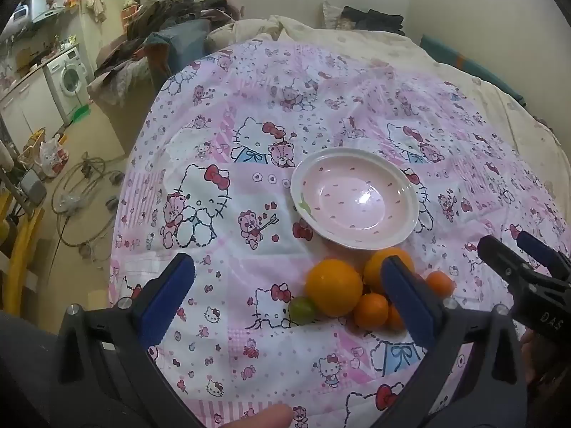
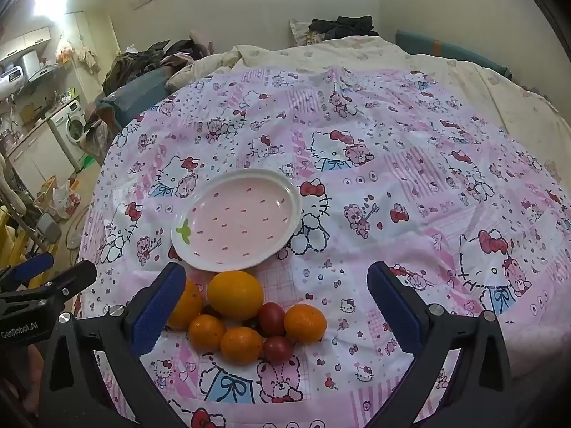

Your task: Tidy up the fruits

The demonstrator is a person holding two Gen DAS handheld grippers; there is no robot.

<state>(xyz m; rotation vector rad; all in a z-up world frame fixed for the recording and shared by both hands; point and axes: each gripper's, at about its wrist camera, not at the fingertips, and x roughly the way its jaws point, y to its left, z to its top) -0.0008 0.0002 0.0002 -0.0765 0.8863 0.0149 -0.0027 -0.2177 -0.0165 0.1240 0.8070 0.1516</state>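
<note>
A pink strawberry-pattern plate (image 1: pixel 403 230) (image 2: pixel 185 249) lies empty on the Hello Kitty cloth. Just in front of it is a cluster of fruit: a large orange (image 1: pixel 333 287) (image 2: pixel 235 294), a second large orange (image 1: pixel 376 267) (image 2: pixel 187 303), several small tangerines (image 1: pixel 371 311) (image 2: pixel 241 344), a green lime (image 1: pixel 302 309) and two dark red fruits (image 2: pixel 272 318). My left gripper (image 1: pixel 289 299) is open and empty above the cloth, just left of the fruit. My right gripper (image 2: pixel 276 312) is open and empty, hovering over the fruit. It shows at the right edge of the left wrist view (image 1: pixel 514 246).
The cloth (image 2: pixel 410 185) covers a bed with cream bedding (image 2: pixel 410 53) behind. Clothes are piled at the far left (image 1: pixel 167 10). The bed's left edge drops to a floor with cables (image 1: pixel 82 192) and a washing machine (image 1: pixel 69 78).
</note>
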